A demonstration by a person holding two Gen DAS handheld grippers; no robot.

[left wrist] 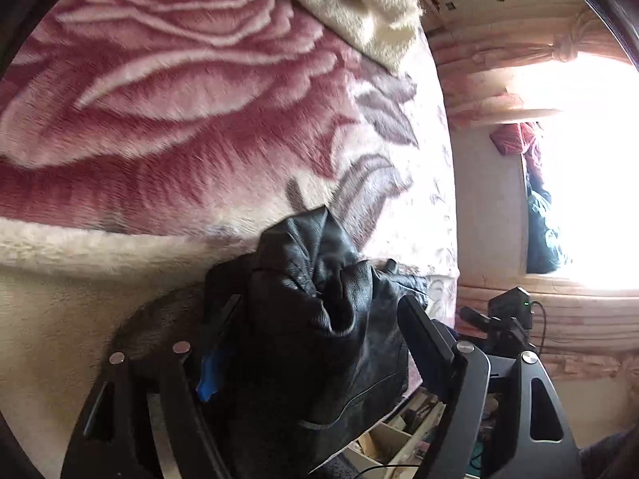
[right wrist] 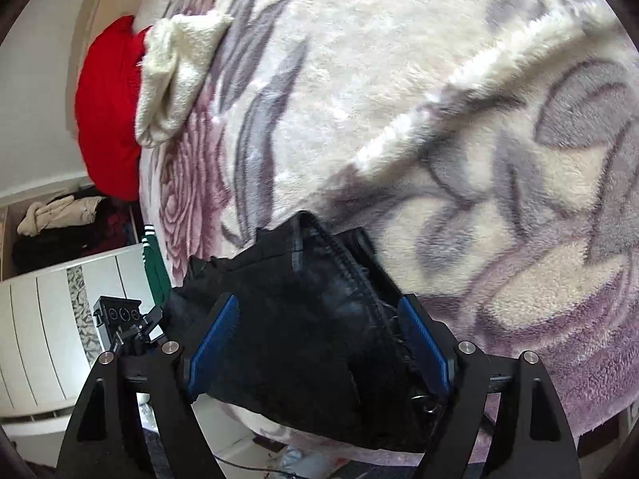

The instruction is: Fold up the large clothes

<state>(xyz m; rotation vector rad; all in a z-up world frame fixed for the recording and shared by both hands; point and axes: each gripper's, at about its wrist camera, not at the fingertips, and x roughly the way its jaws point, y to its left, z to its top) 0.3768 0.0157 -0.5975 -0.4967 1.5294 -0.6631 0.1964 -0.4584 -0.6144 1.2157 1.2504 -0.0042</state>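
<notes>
A black leather jacket is bunched up between the fingers of my left gripper, which is shut on it and holds it just above a fluffy rose-patterned blanket. My right gripper is shut on another thick fold of the same jacket, with a stitched seam showing. Its blue pads press the bundle from both sides. The jacket hangs over the blanket's near edge. The rest of the garment is hidden below both cameras.
A cream fleece cloth lies on the blanket and shows in the right wrist view beside a red pillow. A bright window is to the right. White drawers and piled clothes stand to the left.
</notes>
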